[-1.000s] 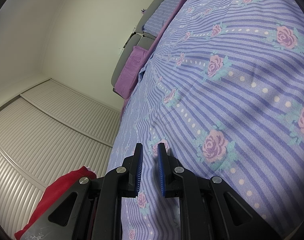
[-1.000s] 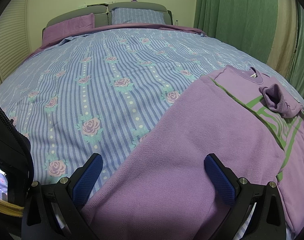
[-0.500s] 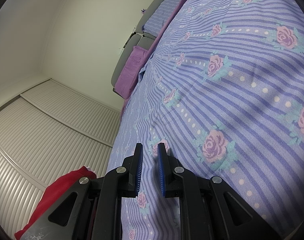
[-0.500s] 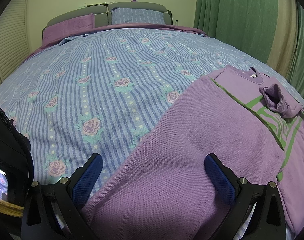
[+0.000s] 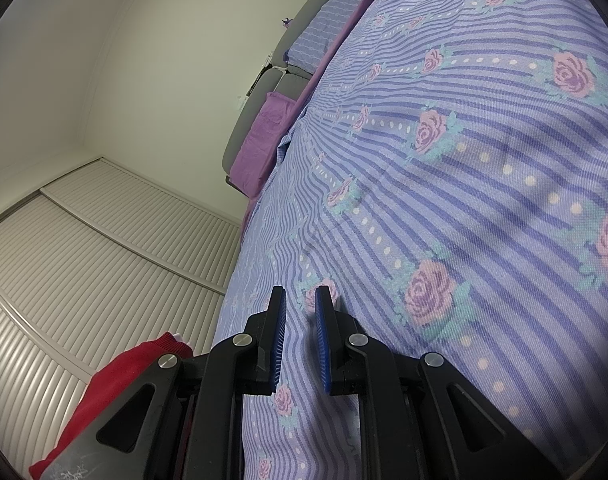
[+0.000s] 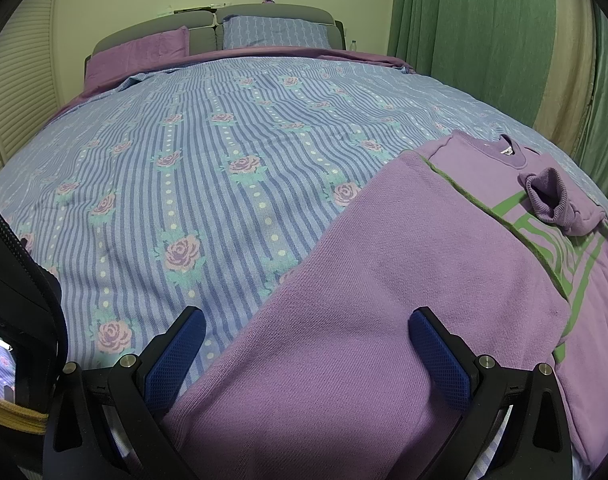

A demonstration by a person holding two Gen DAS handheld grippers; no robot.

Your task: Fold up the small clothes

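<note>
A lilac sweater (image 6: 384, 280) with a green print (image 6: 560, 248) lies on the striped, rose-patterned bed cover (image 6: 223, 140) at the right. One side of it is folded over the front. A sleeve with a ribbed cuff (image 6: 548, 196) rests across the chest, below the collar. My right gripper (image 6: 308, 316) hangs open over the sweater's near folded part, its blue pads wide apart and pressing on nothing. My left gripper (image 5: 301, 292) is shut and empty, tilted sideways low over bare bed cover (image 5: 464, 160). A red garment (image 5: 115, 380) shows at the lower left of the left wrist view.
A purple pillow (image 6: 143, 50) and a striped pillow (image 6: 275, 32) lean on the grey headboard at the far end. Green curtains (image 6: 464, 40) hang at the right. White slatted doors (image 5: 83, 260) stand beside the bed. A dark device (image 6: 15, 280) fills the right wrist view's left edge.
</note>
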